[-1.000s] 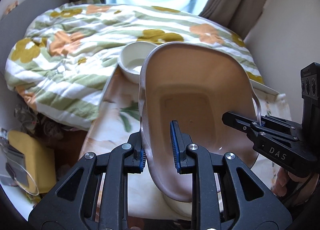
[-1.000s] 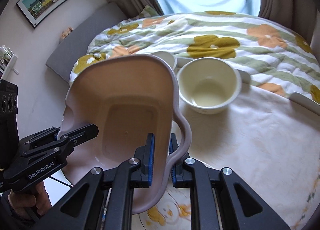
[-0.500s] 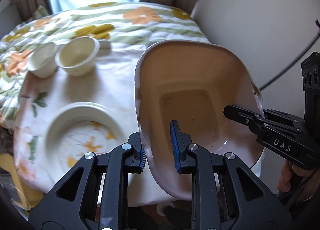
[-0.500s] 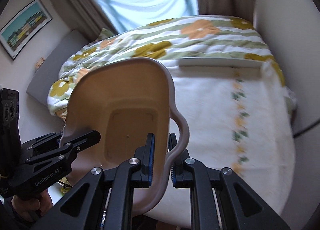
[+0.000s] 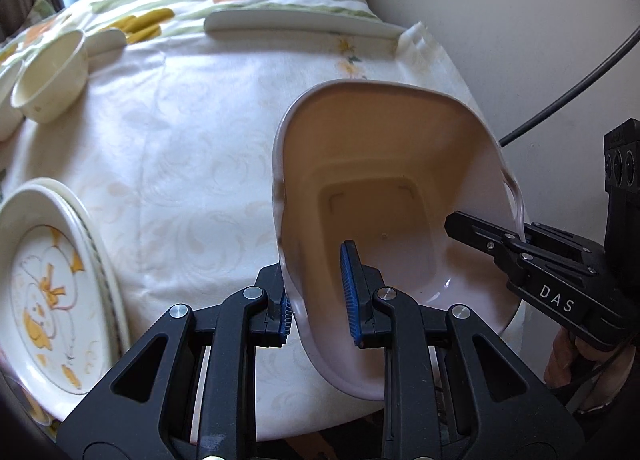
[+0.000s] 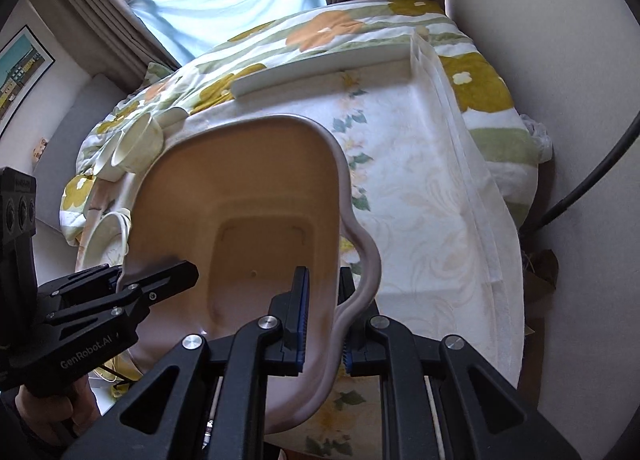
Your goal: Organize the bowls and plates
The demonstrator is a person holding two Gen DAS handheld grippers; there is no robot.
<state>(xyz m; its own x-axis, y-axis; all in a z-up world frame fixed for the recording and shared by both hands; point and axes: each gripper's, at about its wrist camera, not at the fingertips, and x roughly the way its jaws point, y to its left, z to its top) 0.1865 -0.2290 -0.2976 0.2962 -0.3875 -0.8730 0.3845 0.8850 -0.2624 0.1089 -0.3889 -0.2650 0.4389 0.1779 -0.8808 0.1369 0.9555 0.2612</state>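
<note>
A pinkish-beige plastic basin point(image 5: 384, 187) point(image 6: 248, 199) hangs tilted above the right end of the table, held by both grippers. My left gripper point(image 5: 316, 300) point(image 6: 160, 276) is shut on its left rim. On the opposite, handled rim my right gripper point(image 6: 322, 300) point(image 5: 488, 232) is shut. A stack of plates point(image 5: 40, 280) point(image 6: 108, 236) with a yellow pattern lies at the table's left end. Cream bowls point(image 5: 48, 79) point(image 6: 136, 143) stand at the far left.
The table point(image 5: 180, 139) point(image 6: 420, 199) wears a white cloth. A long white tray point(image 5: 296, 21) point(image 6: 320, 67) lies along its far edge. A white wall and a black cable point(image 5: 560, 99) are close on the right. A floral quilt point(image 6: 332, 27) covers the bed behind.
Both grippers have carried the basin rightward across the table and a little lower. The plates and bowls that were under and behind it now lie off to the left.
</note>
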